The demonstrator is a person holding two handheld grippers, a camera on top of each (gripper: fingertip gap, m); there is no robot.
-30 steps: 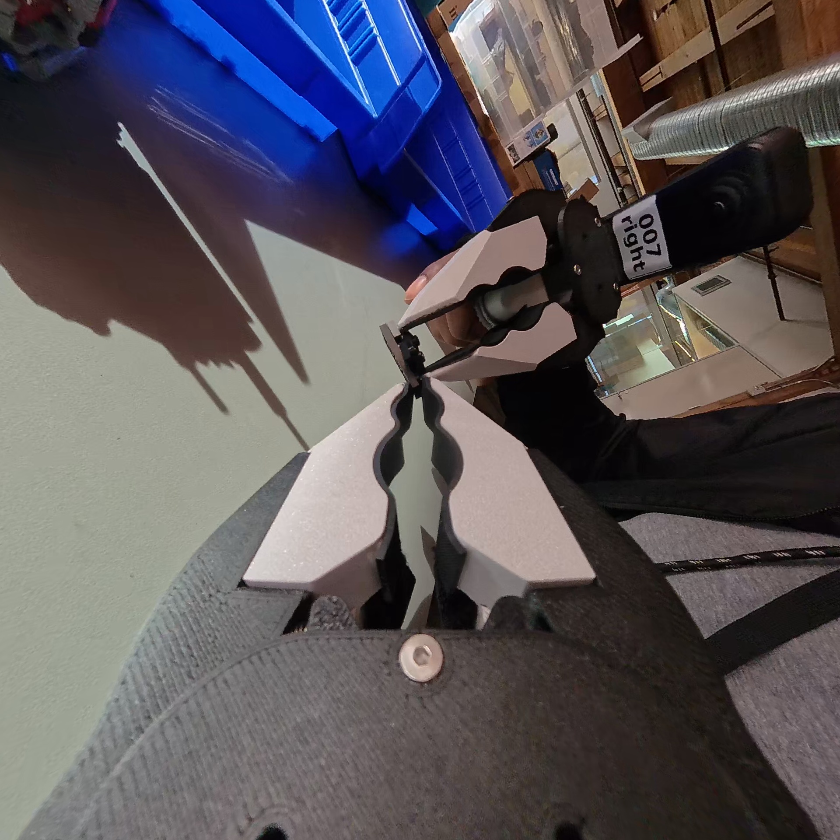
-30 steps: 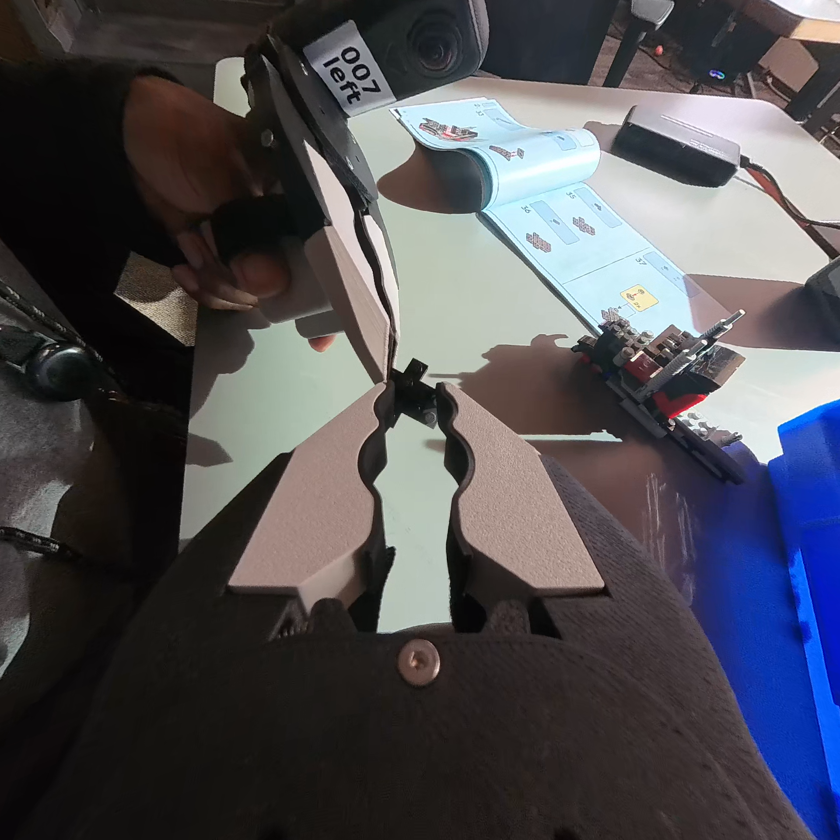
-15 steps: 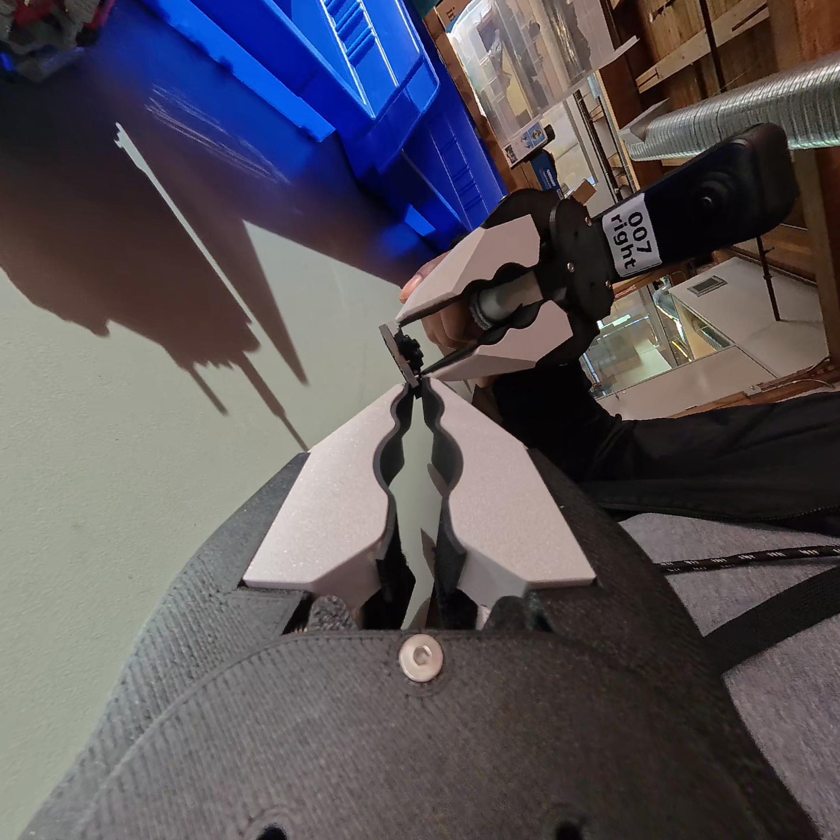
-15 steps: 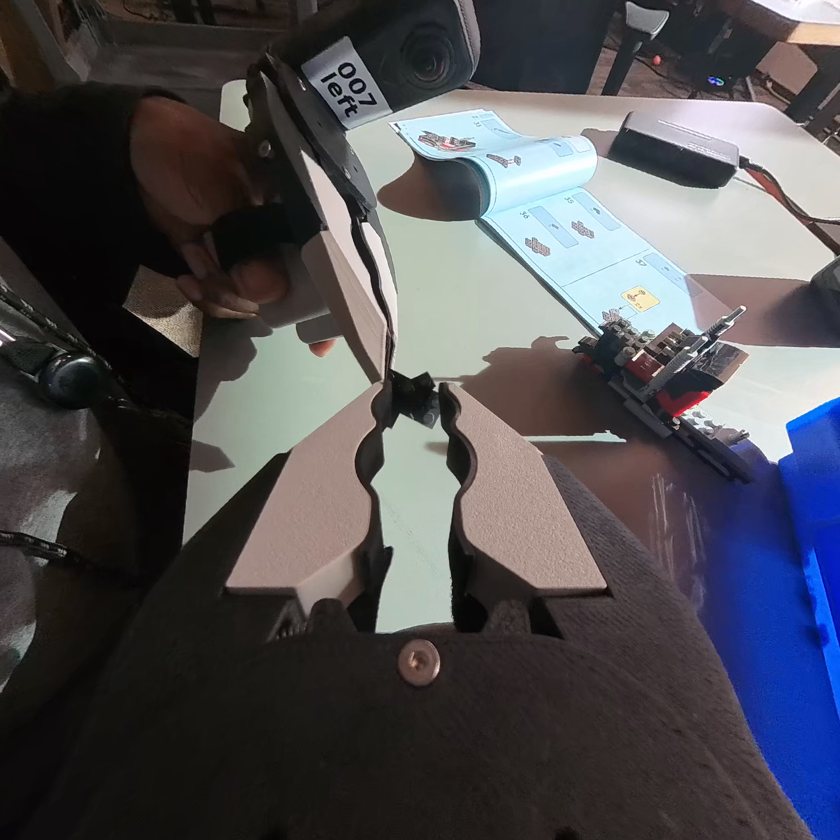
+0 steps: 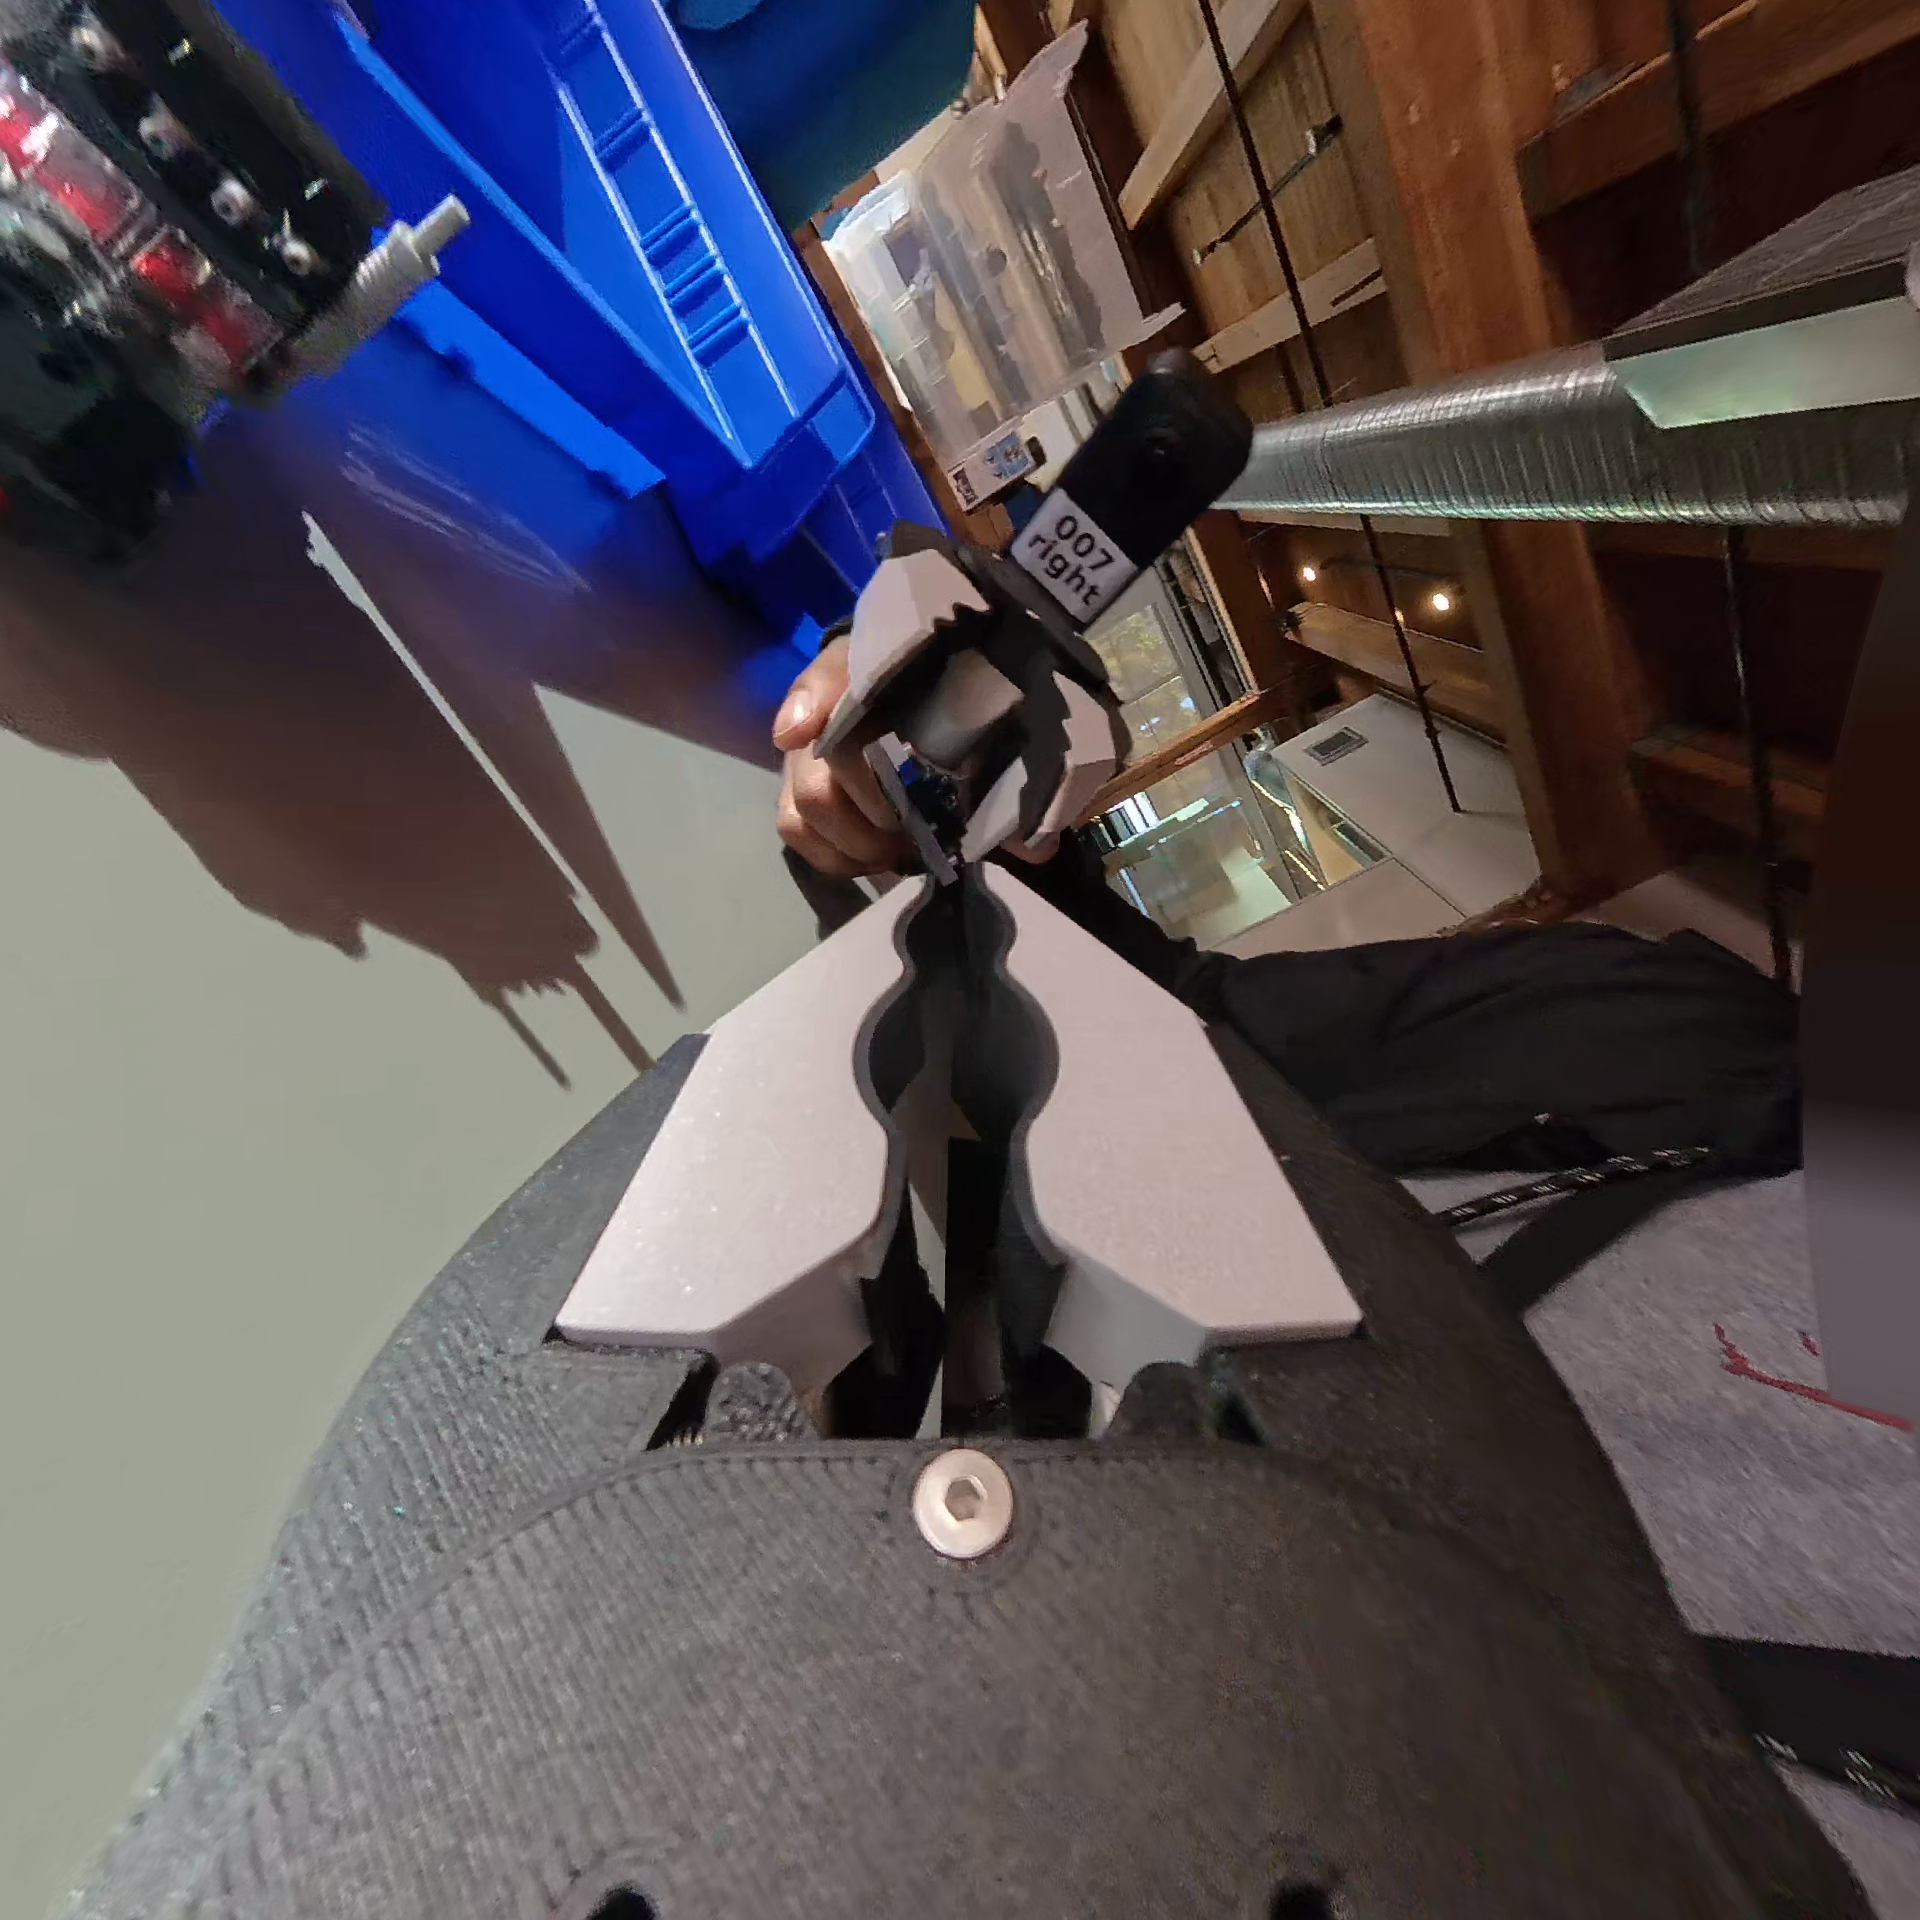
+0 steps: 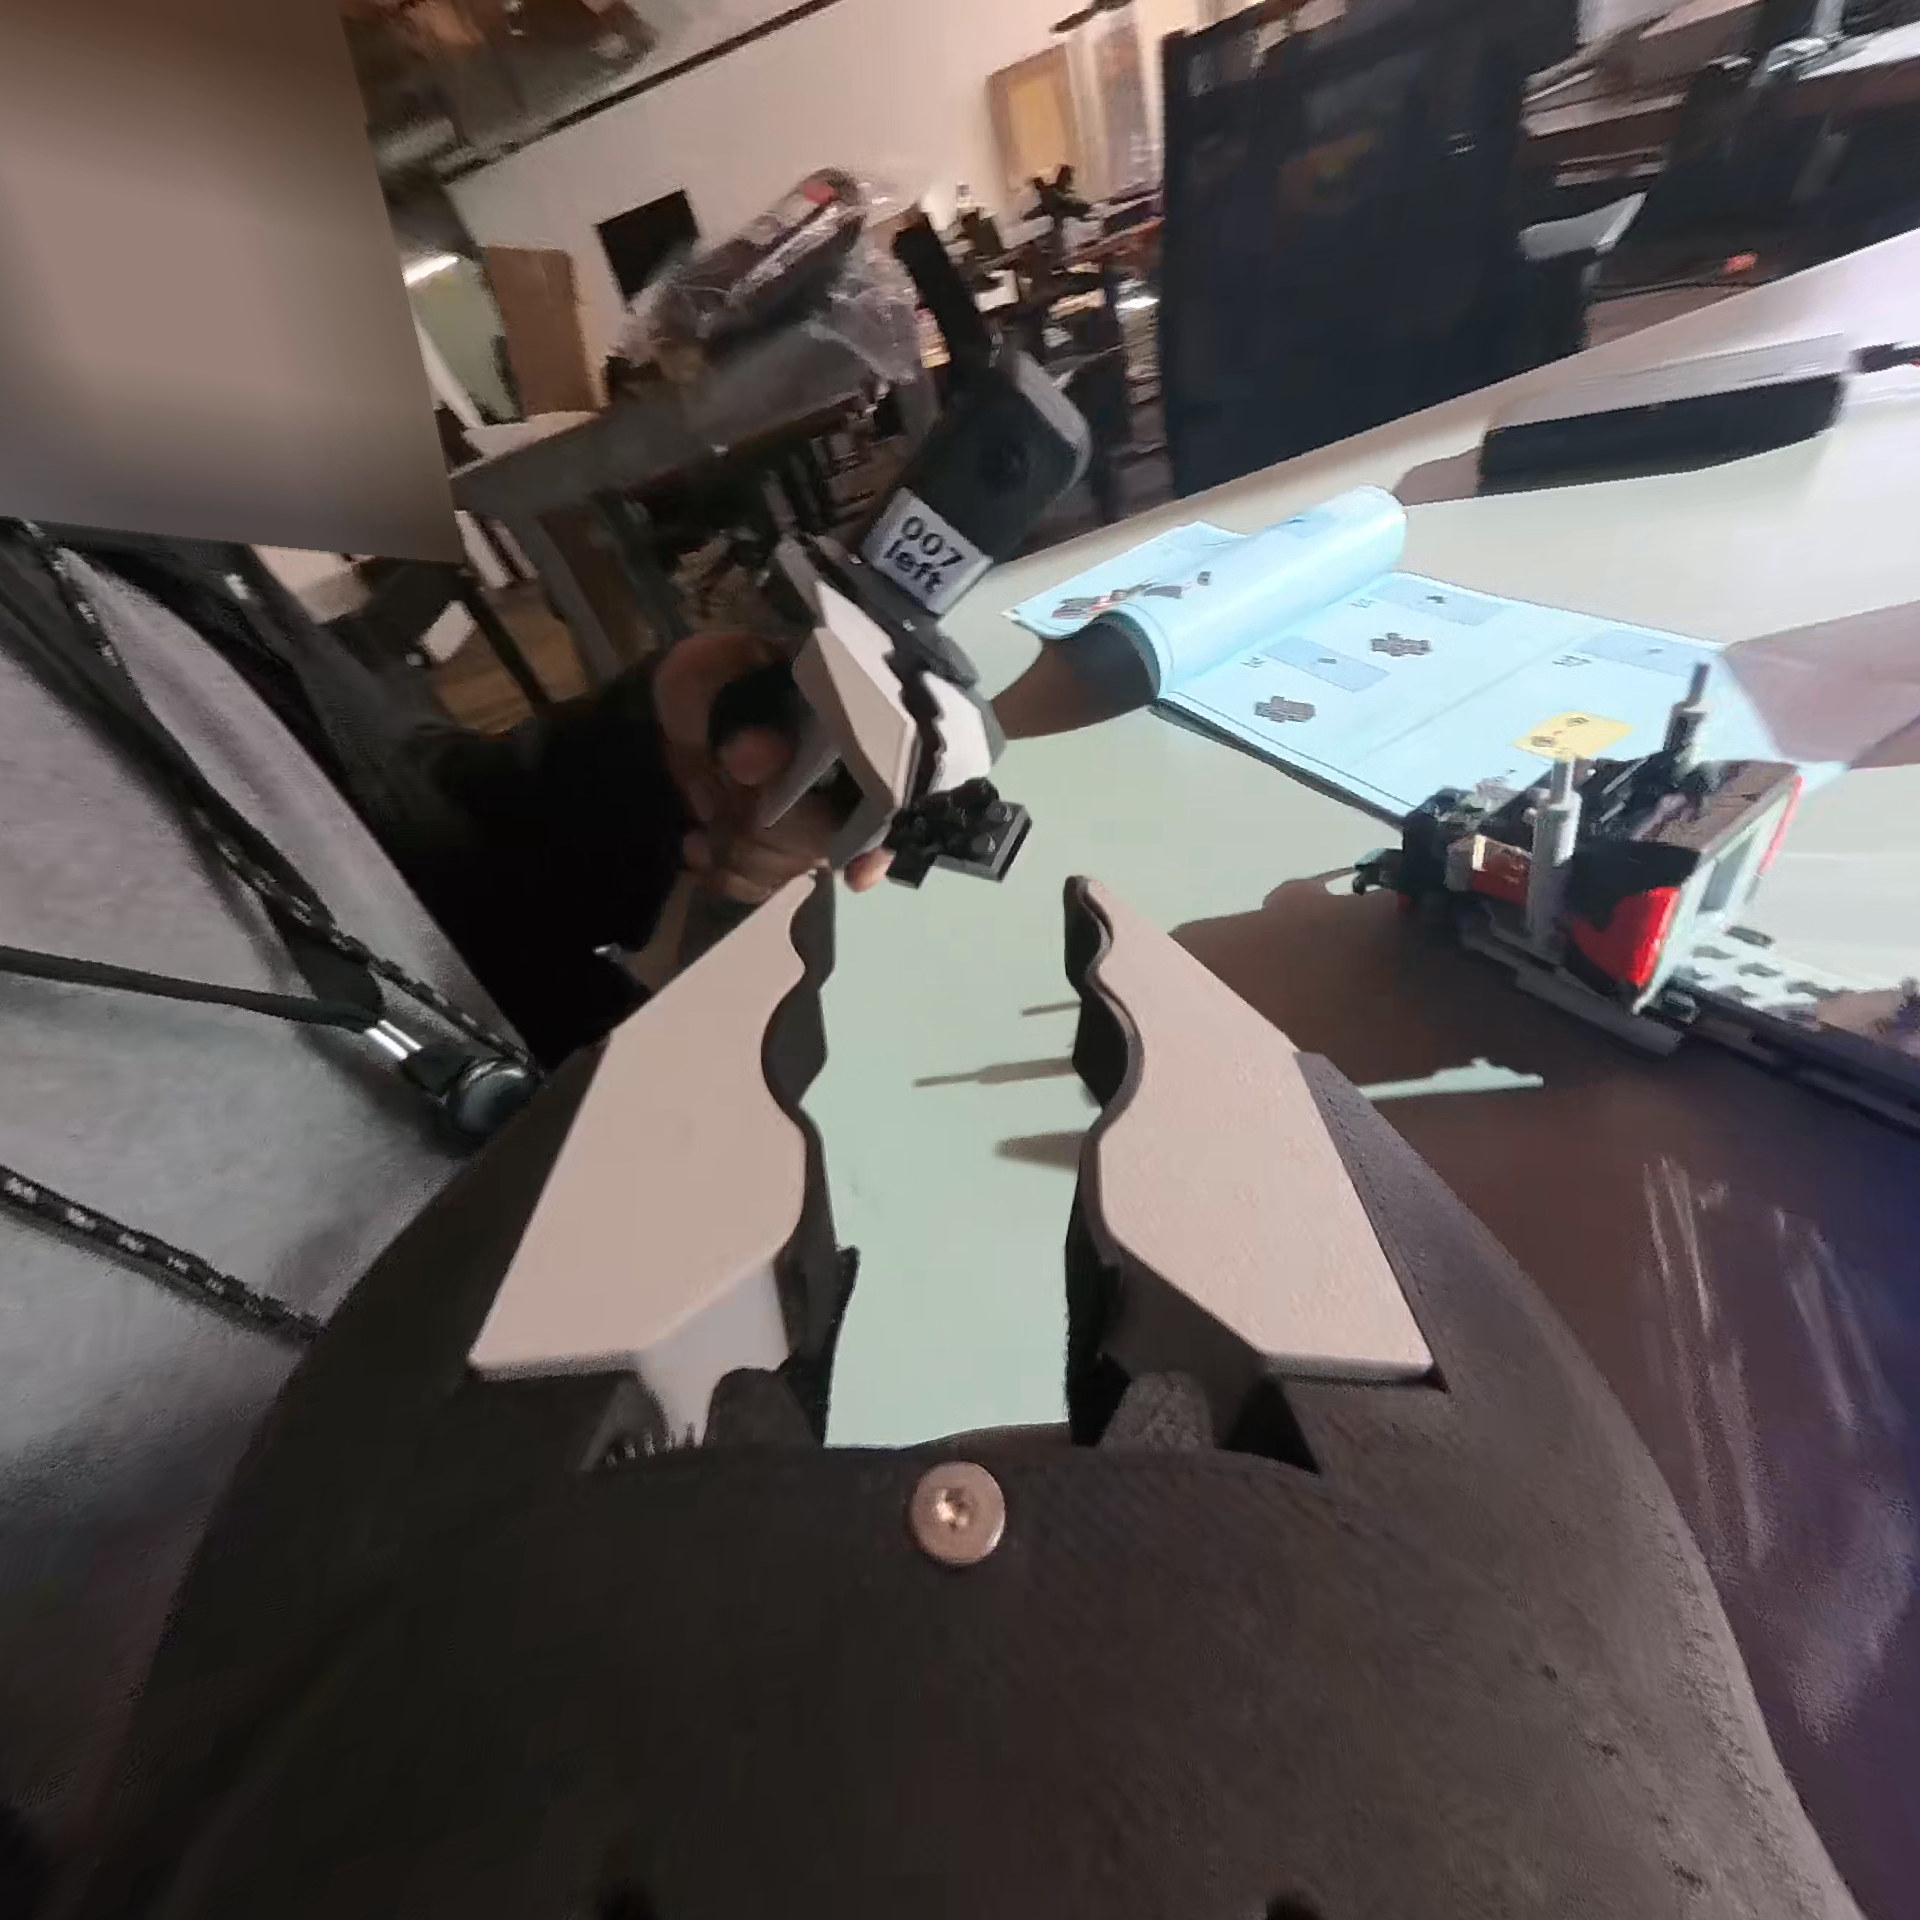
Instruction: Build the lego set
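My left gripper [image 5: 954,883] is shut on a small black lego piece [image 5: 932,821] at its fingertips and holds it in the air above the pale green table [image 5: 208,1091]. In the right wrist view the same piece [image 6: 961,828] sticks out of the left gripper [image 6: 902,821], just beyond my right gripper [image 6: 951,899]. The right gripper is open and empty, with its jaws wide apart and not touching the piece. It also shows in the left wrist view [image 5: 966,748]. The part-built black, red and grey lego model [image 6: 1590,883] stands on the table to the right.
An open light-blue instruction booklet [image 6: 1403,665] lies behind the model. A black box [image 6: 1662,416] sits farther back. Blue plastic bins [image 5: 623,260] stand along the table's edge near the model [image 5: 104,208]. A person's hands and dark sleeves are behind both grippers. Only a small space, under 4 cm, lies between the two pairs of fingers.
My right gripper has opened and drawn back from the small black piece that it held together with the left. The left gripper keeps the piece. Both views have tilted upward.
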